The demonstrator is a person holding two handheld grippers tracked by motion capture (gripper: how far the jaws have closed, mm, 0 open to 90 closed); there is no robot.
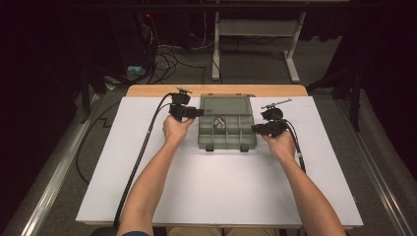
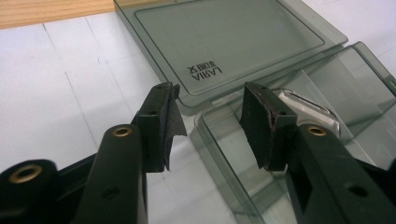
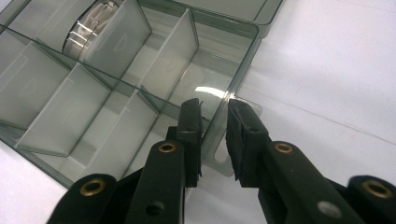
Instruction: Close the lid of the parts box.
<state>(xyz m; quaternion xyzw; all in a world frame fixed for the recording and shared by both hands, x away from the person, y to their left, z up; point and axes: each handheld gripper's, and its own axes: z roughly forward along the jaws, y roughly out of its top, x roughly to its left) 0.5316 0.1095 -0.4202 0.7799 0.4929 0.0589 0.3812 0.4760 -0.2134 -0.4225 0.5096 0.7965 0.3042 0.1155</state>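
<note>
Sitting near the far edge of the white table top (image 1: 221,187), midway between its left and right edges, the grey plastic box (image 1: 227,132) lies open with its lid (image 1: 226,104) folded flat toward the wooden strip at the back. The right gripper (image 1: 256,129) is at the box's right wall; in the right gripper view its jaws stand narrow, one inside and one outside that wall (image 3: 215,135), close on it, though whether the pads press it I cannot tell. The left gripper (image 1: 199,112) is at the box's far left corner, by the hinge; in the left gripper view its jaws stand half open, one over bare table and one over the corner compartment, nothing pinched between them. A small white and silver item (image 3: 91,28) lies in a compartment in the far row, behind an upright divider (image 3: 116,39); other compartments in view look empty. Broad bare table lies toward the near edge and on both sides of the box. Cables (image 1: 142,147) trail from each gripper back along the forearms.
</note>
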